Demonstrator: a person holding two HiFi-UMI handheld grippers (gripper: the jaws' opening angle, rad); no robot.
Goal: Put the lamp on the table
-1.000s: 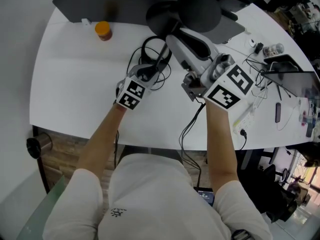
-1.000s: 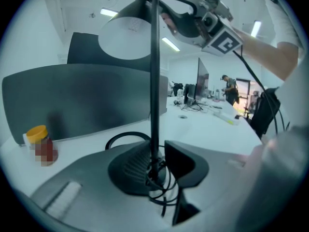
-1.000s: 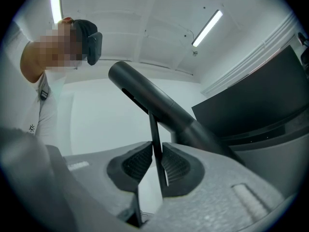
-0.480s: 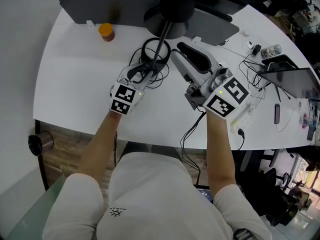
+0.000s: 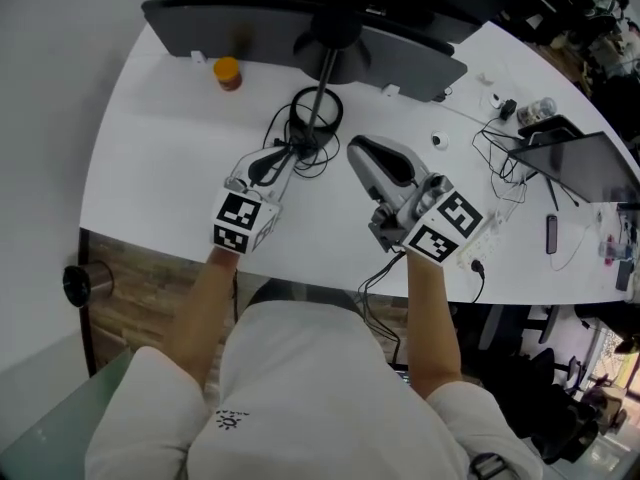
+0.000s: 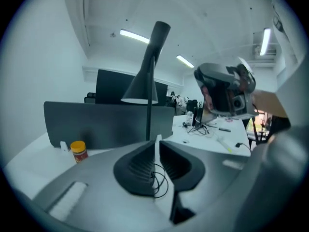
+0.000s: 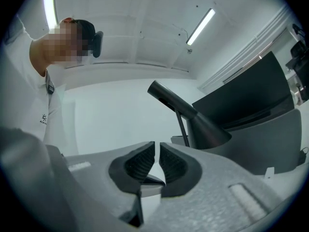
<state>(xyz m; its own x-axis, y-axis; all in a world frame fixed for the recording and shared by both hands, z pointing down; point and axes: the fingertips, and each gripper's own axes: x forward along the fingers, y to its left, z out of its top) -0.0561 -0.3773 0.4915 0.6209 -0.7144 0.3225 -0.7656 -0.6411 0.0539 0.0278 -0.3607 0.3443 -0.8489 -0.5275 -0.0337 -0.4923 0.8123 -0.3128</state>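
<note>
On the left, the left tool [image 5: 266, 164] hovers above the white worktop [image 5: 150, 148]. Its jaws have just been closing and now stand at a narrow slit with nothing between them; only a loop of black cord [image 5: 292, 150] shows beyond the gap. Ahead of that tool and a little to its right stands the lamp [image 6: 140, 88]. Its round base sits on the worktop in front of the dark monitor, its thin pole is upright, and its cone shade is at the top, so the long axis runs straight up from the surface. The cord is bunched between the left tool's tips and the base, and the tool itself stands apart from both pole and base. Further right, the right tool [image 5: 368, 156] lies roughly level and is aimed toward the same lamp, which its own view shows ahead and off to the right. Its jaws have also just been closing to a thin gap, and they are empty. In the head view the lamp sits between the two tools and beyond them, with the left tool looking somewhat nearer the base. As I judge it, the lamp is already in place and free of both tools. Any further move therefore turns on keeping clear of the upright pole and the cord at its foot.
</note>
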